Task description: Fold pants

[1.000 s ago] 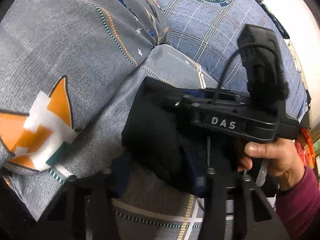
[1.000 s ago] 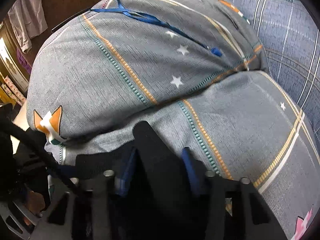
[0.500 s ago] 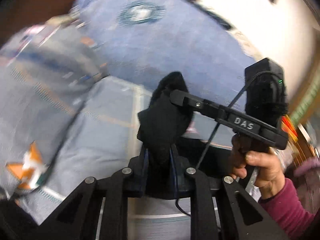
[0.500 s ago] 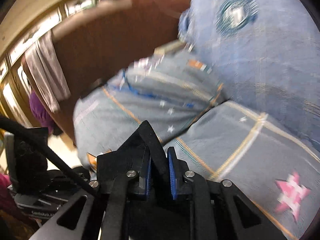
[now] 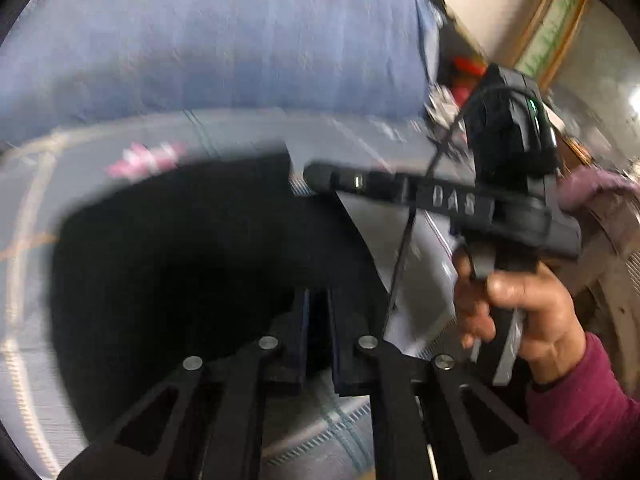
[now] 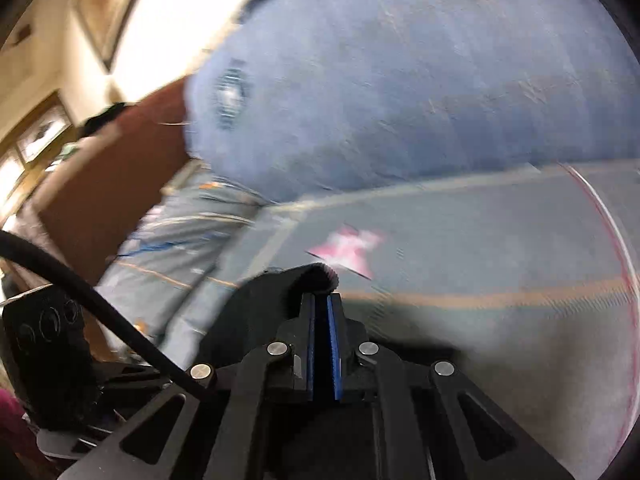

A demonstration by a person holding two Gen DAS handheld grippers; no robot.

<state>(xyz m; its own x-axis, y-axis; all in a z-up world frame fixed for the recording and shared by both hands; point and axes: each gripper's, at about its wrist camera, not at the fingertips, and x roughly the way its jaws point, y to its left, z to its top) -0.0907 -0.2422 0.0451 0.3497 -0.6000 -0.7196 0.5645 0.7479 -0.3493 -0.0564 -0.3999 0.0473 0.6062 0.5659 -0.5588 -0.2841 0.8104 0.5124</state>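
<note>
Pants, black, hang lifted over the bed, pinched in both nearly closed claws, left claw and right claw; folding looks barely begun.

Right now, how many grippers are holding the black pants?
2. The left gripper pinches the black pants near their edge; the right gripper pinches another edge.
</note>
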